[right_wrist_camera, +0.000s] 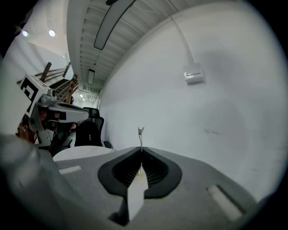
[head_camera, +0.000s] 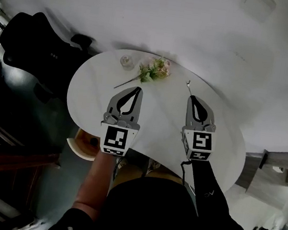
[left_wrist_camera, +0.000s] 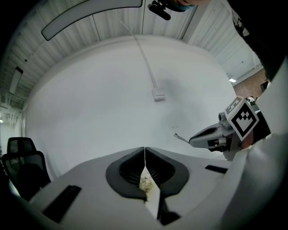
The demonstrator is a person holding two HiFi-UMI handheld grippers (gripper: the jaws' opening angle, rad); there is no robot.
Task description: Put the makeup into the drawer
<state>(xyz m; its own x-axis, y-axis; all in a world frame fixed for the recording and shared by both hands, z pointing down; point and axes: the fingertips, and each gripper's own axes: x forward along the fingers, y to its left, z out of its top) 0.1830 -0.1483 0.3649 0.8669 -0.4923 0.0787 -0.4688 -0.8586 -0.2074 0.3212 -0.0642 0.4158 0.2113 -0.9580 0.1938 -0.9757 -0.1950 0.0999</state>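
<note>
White table (head_camera: 86,92): flower sprig (head_camera: 153,70), small jar (head_camera: 126,61)

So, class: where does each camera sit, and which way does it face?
Head view: on the head, looking down at white table, left gripper, right gripper, forearm.
Left gripper view: on that gripper, facing the wall; shut jaws, right gripper beside.
Right gripper view: likewise facing the wall; jaws pinch a thin pin.
Both gripper views share the wall box.

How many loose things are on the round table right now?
2: a small glass jar near the far edge and a flower sprig just right of it. The right claw pinches a thin tool over the table. More may be hidden underneath.
</note>
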